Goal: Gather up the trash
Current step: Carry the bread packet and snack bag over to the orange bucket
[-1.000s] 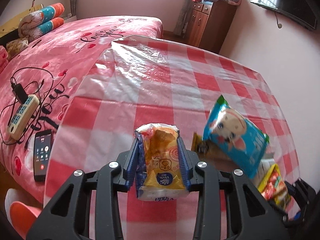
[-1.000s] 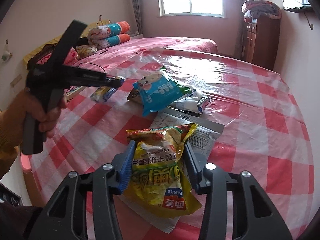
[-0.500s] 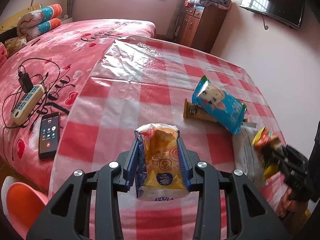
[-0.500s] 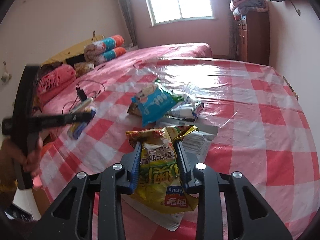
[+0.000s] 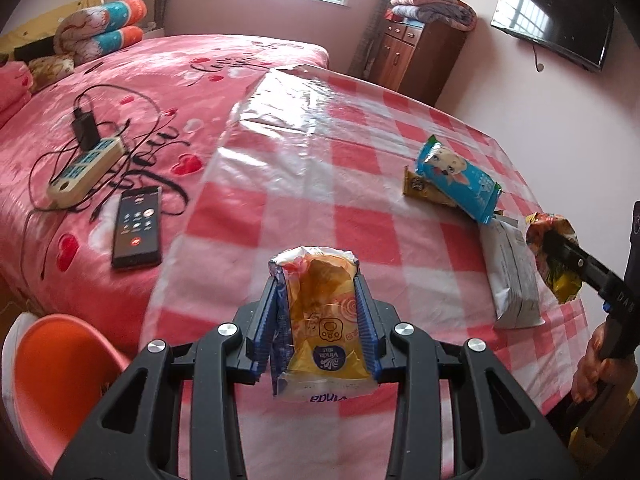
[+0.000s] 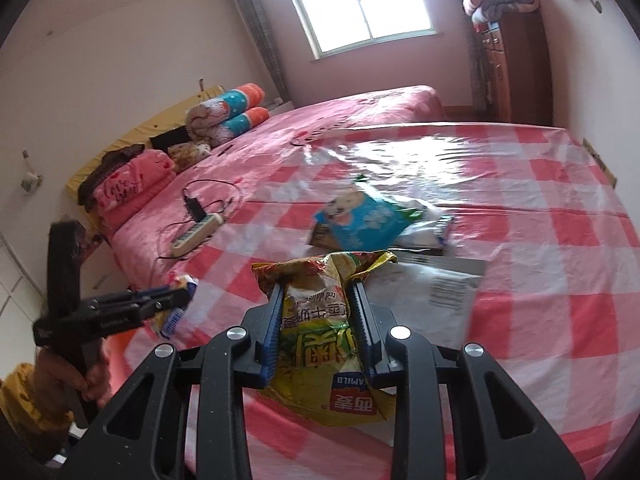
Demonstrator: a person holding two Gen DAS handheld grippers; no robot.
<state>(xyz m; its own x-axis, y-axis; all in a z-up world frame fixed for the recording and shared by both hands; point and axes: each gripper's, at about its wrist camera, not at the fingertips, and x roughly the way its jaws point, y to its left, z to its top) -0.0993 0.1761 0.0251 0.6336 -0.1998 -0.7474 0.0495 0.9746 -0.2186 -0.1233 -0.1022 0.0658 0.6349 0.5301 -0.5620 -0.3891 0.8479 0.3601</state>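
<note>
Progress: partway, by my reading. Left gripper (image 5: 320,320) is clamped on a yellow tissue packet (image 5: 324,320), held clear above the checked tablecloth (image 5: 288,208). Right gripper (image 6: 318,320) is squeezed tight on a yellow-green snack bag (image 6: 320,344), also off the cloth. That makes 2 pieces in hand, neither binned; no bin or bag shows in either view.

Left on the table, clustered near its middle: a blue snack bag (image 5: 460,180) lying over a brown wrapper (image 5: 420,188), a white mailer pouch (image 5: 512,272) just beside them, and a white wrapper (image 6: 428,232) behind the blue bag. So at least 4 items wait. Phone (image 5: 138,226) and power strip (image 5: 84,168) on the bed are likely not trash.
</note>
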